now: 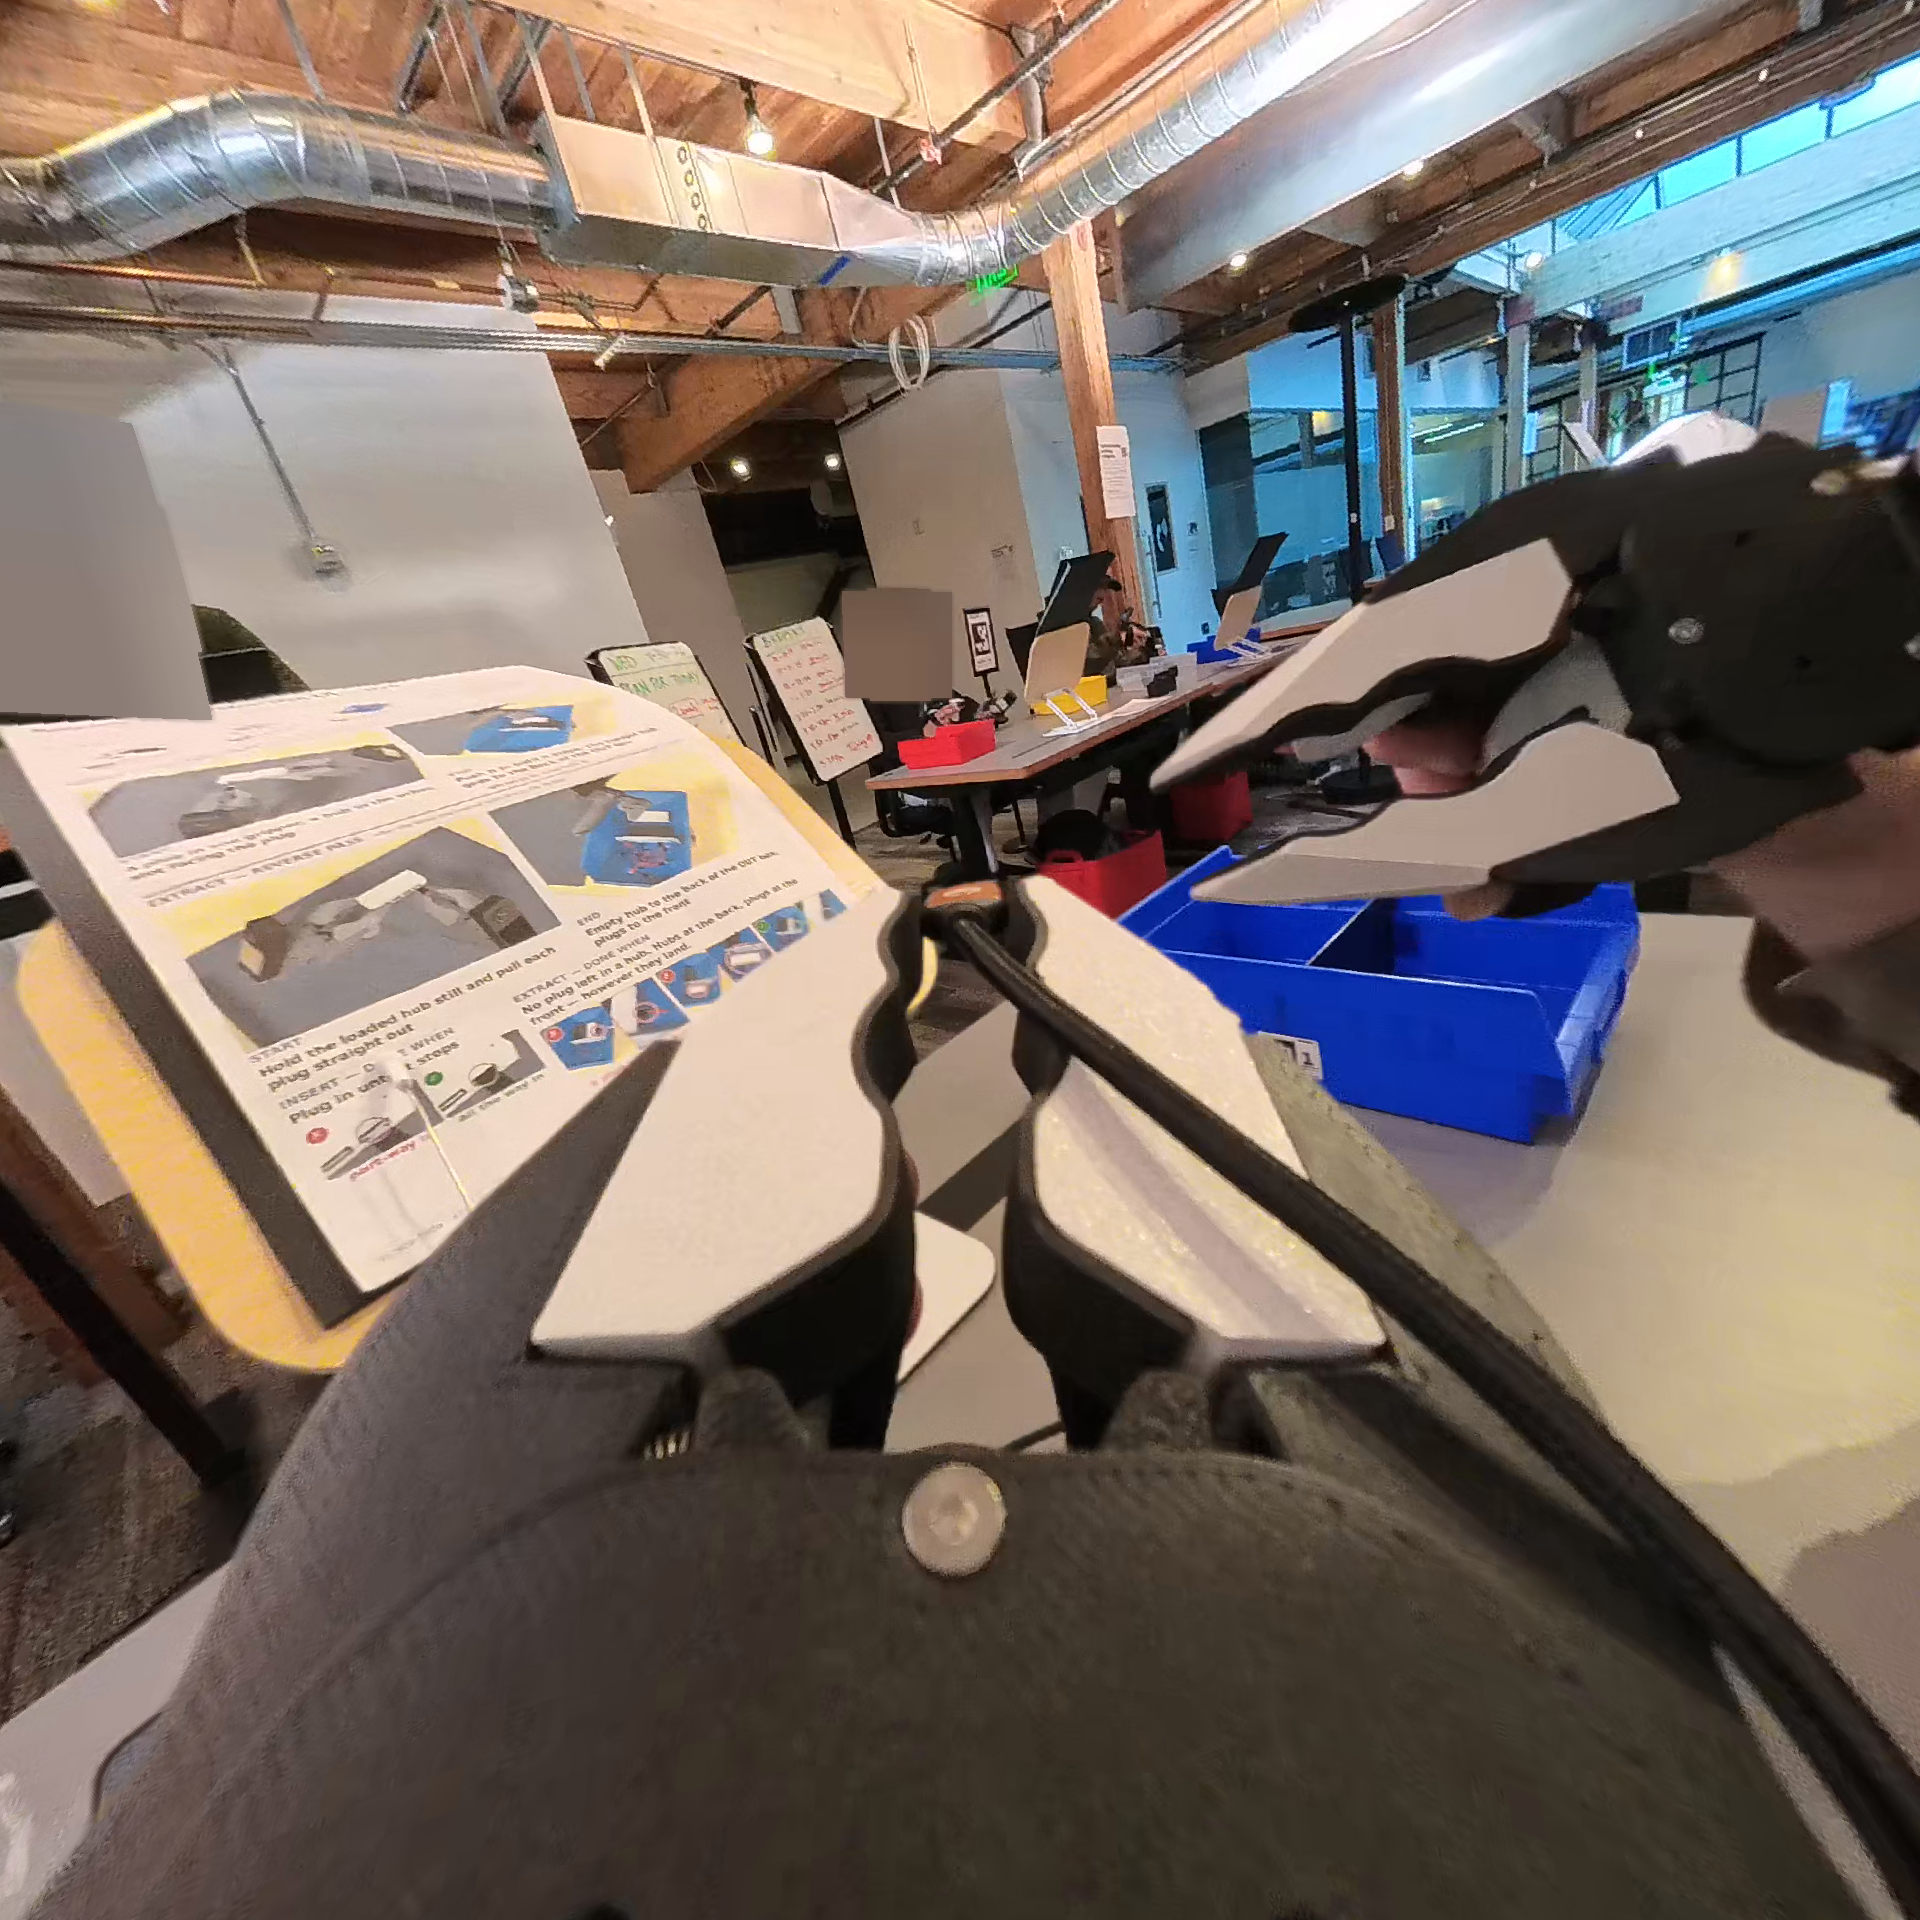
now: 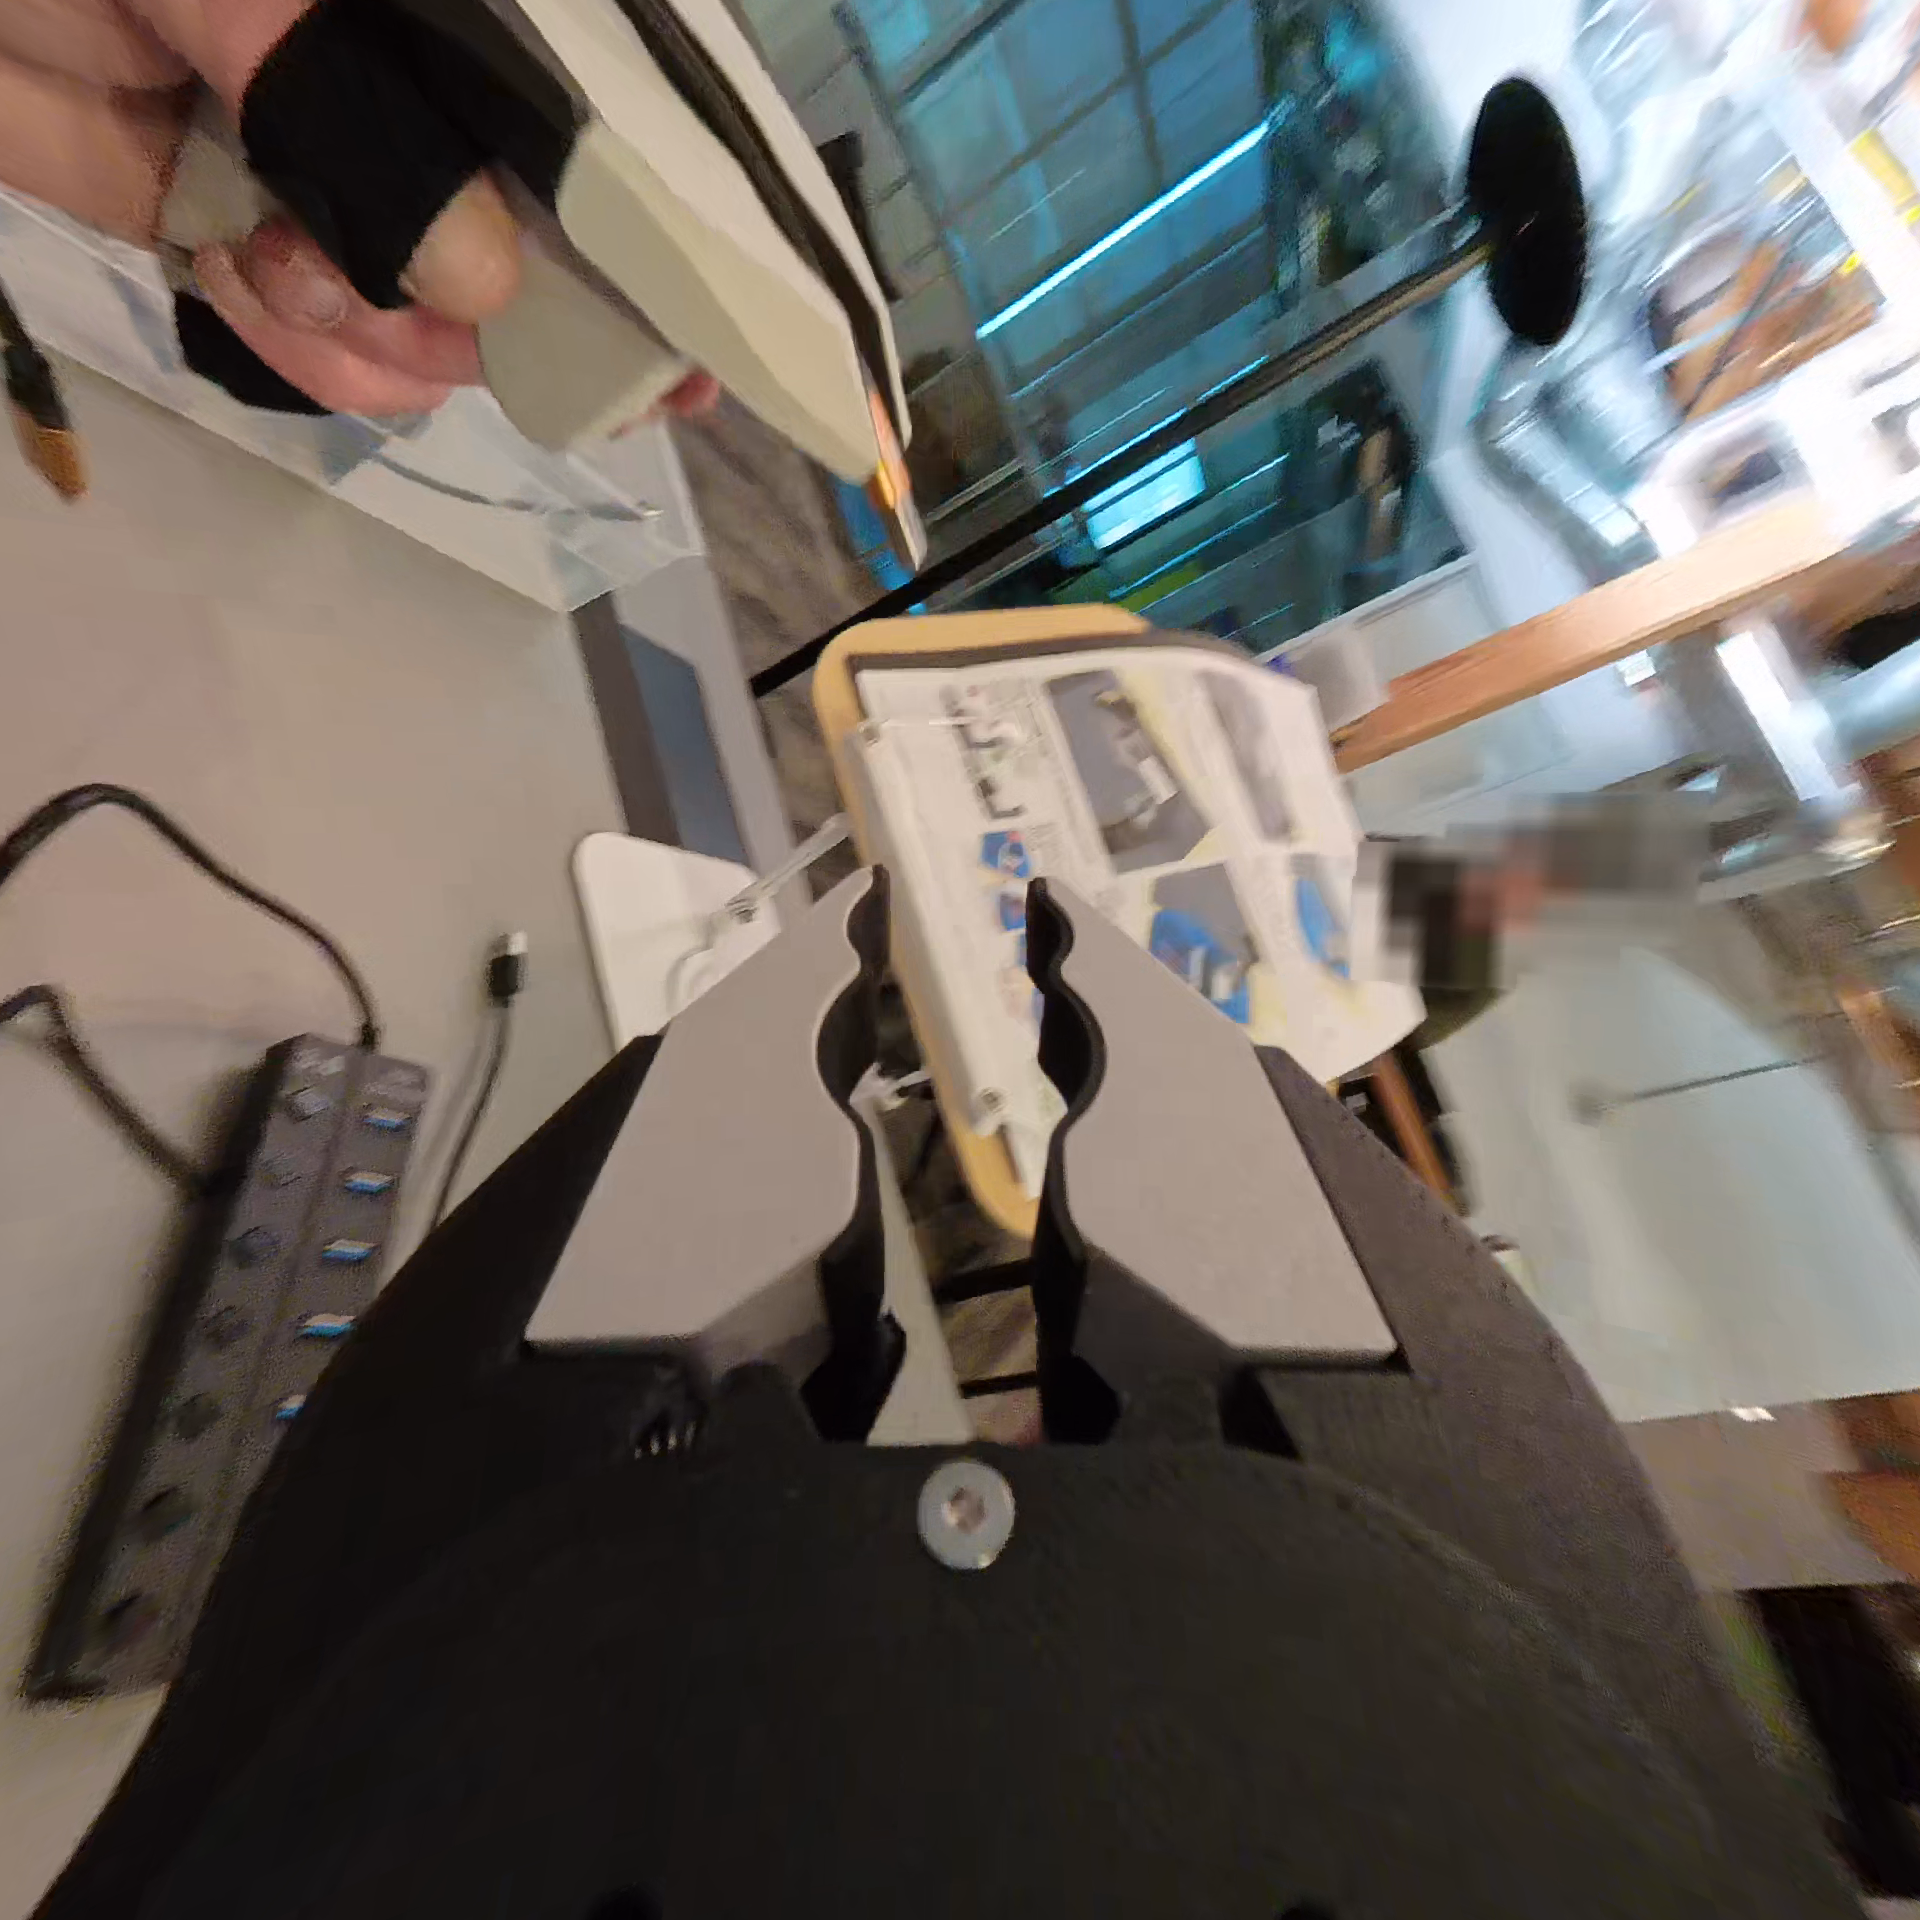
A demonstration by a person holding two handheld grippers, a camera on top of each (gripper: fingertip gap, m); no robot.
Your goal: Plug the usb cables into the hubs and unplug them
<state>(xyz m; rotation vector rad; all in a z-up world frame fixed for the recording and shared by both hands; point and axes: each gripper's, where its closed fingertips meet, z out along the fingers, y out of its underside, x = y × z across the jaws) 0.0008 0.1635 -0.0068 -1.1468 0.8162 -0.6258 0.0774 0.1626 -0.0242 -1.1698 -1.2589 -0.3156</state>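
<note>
My left gripper (image 1: 966, 899) is shut on the orange plug (image 1: 964, 896) of a black USB cable (image 1: 1174, 1107), which trails back to the lower right. It is held up in the air, above the table. It also shows at the top left of the right wrist view (image 2: 883, 468), with the orange plug (image 2: 891, 497) at its tip. My right gripper (image 2: 956, 891) is open and empty; in the left wrist view it (image 1: 1179, 836) hovers to the right of the plug. A long dark USB hub (image 2: 260, 1299) with several blue ports lies on the table at the left.
A blue divided bin (image 1: 1403, 997) stands on the grey table behind the grippers. An instruction sheet on a wooden stand (image 1: 416, 935) is at the left. A loose black plug (image 2: 507, 977), another orange plug (image 2: 42, 426) and a clear box (image 2: 468, 488) are on the table. It is some 25 cm from my right tips to the long dark USB hub (image 2: 260, 1299).
</note>
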